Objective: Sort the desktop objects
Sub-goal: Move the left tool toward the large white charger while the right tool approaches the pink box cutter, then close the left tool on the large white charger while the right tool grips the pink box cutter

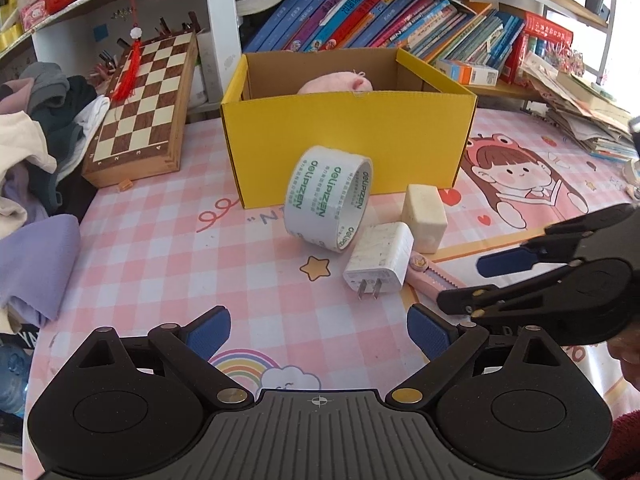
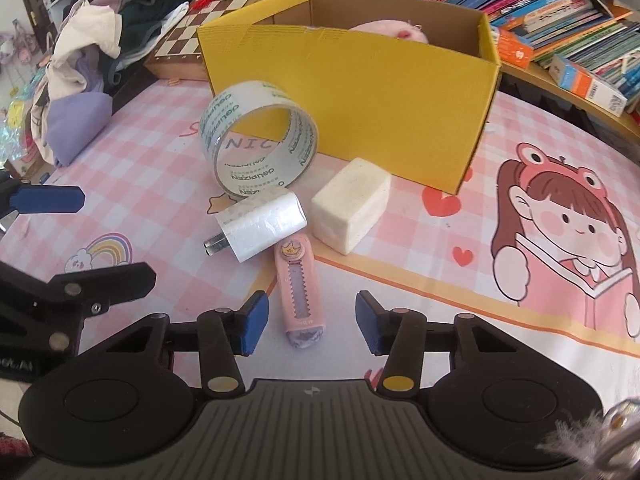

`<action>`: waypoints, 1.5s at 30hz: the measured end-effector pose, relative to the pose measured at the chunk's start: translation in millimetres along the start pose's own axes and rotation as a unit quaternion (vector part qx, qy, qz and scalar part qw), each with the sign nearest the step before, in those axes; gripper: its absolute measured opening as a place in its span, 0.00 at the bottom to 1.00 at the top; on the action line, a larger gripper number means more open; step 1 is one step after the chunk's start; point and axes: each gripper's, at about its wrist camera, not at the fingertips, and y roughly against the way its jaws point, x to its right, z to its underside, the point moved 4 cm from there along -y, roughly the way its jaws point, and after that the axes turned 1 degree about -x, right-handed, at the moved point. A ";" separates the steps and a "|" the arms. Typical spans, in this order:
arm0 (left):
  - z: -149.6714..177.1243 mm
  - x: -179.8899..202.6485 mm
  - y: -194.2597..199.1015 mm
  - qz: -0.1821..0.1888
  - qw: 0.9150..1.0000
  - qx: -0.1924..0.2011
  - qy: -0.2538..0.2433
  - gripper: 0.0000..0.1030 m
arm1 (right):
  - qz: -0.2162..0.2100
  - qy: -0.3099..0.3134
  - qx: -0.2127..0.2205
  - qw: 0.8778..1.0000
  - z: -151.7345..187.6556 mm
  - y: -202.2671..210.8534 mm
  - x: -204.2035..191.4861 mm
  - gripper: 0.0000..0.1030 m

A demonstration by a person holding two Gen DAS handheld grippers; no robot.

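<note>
A yellow cardboard box (image 1: 348,148) (image 2: 360,92) stands open on the desk with a pink plush toy (image 1: 336,85) (image 2: 394,30) inside. In front of it a roll of clear tape (image 1: 326,196) (image 2: 260,140) stands on edge. Beside it lie a white charger plug (image 1: 378,260) (image 2: 260,228), a cream block (image 1: 424,216) (image 2: 352,204) and a pink utility knife (image 1: 430,276) (image 2: 298,296). My left gripper (image 1: 318,330) is open and empty, short of the plug. My right gripper (image 2: 308,320) is open, its jaws either side of the knife's near end, not touching it.
A chessboard case (image 1: 140,108) leans at the back left beside a pile of clothes (image 1: 36,152). Books (image 1: 400,20) fill the shelf behind the box, and loose papers (image 1: 580,108) are stacked at the right. A pink checked mat (image 1: 160,260) covers the desk.
</note>
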 end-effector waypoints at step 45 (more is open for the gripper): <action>-23.7 43.6 -62.0 0.027 0.999 -0.024 -0.010 0.68 | 0.008 0.013 -0.022 1.000 19.4 8.5 43.5 0.23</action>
